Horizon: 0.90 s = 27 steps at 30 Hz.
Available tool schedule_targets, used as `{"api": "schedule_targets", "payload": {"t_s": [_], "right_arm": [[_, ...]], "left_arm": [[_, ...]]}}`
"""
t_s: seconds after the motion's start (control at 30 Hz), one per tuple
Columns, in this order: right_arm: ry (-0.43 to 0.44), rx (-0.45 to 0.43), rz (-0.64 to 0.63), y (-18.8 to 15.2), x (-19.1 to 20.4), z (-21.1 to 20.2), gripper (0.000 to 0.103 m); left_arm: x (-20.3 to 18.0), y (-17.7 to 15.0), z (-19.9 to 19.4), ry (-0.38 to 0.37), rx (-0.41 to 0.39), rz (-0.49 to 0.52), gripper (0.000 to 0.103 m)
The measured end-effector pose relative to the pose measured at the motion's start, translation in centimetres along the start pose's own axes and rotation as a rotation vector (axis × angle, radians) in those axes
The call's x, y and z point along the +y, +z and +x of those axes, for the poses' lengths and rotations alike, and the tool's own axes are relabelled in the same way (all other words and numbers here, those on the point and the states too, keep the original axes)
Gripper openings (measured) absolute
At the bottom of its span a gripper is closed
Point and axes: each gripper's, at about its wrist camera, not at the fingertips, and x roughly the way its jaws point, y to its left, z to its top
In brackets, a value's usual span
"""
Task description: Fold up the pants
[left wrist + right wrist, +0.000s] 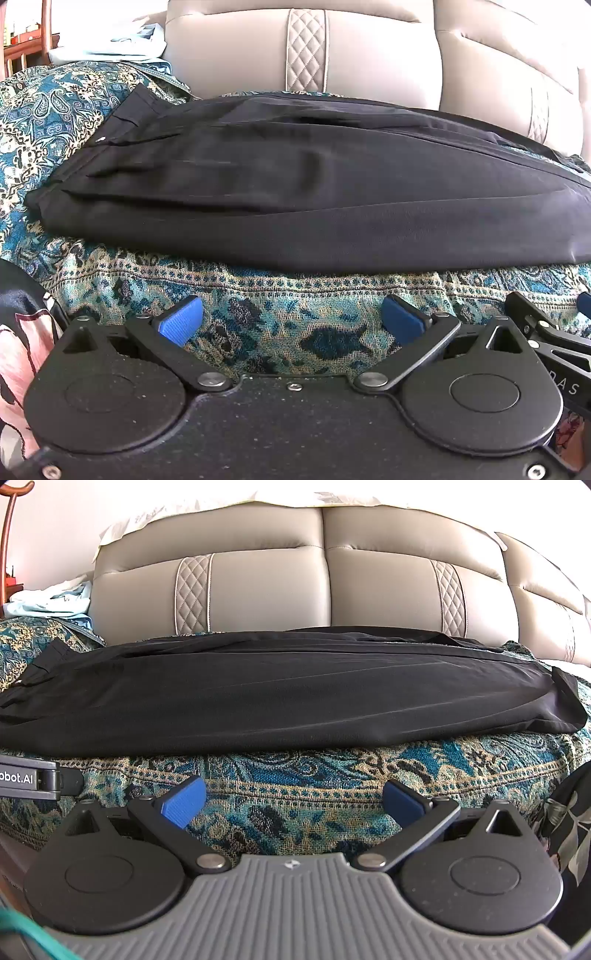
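Note:
Black pants [295, 192] lie flat and lengthwise on a teal paisley cover [280, 295], folded leg on leg, waistband at the left. They also show in the right wrist view [280, 694], with the leg hems at the right. My left gripper [291, 321] is open and empty, over the cover just in front of the pants' near edge. My right gripper [293, 799] is open and empty, also in front of the near edge. The right gripper shows at the right edge of the left wrist view [546, 325].
A beige padded sofa back [325, 587] rises right behind the pants. Light blue cloth [110, 44] lies piled at the back left. A wooden stand [7, 535] is at the far left. Floral fabric [18, 343] shows beside each gripper.

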Motion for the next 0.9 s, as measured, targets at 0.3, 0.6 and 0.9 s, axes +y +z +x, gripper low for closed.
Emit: {"api": "schedule_targets", "payload": {"t_s": [0.3,0.6,0.9], "right_arm": [[0.0,-0.002,0.0,-0.1,0.03,0.0,0.103],[0.0,-0.003,-0.001,-0.28,0.04,0.0,0.103],[-0.003,0.027,-0.008,-0.3,0.13,-0.06,0.103]], "left_arm": [[0.0,0.0,0.0,0.0,0.0,0.0,0.103],[0.0,0.0,0.0,0.0,0.0,0.001,0.103],[0.09,-0.06,-0.03,0.001,-0.002,-0.001,0.103]]}}
